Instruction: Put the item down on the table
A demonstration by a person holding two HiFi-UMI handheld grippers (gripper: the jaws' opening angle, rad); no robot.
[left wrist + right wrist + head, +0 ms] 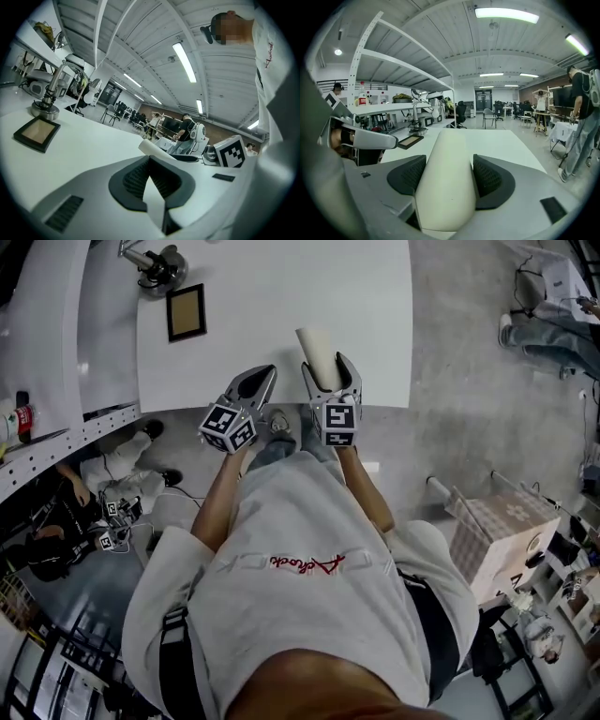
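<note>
The right gripper (328,369) is clenched on a cream-white cylinder (446,183), its dark ribbed pads pressing both sides. The cylinder is held off the white table (281,296), poking forward over its near edge. The left gripper (261,379), just beside it, has its jaws together at the tips with nothing between them. At the table's far left corner lie a dark-framed tan panel (186,312) and a metal stand (156,264). A white shelf rack (56,442) flanks the table. The floor is grey concrete (469,362), under ceiling strip lights (506,14).
</note>
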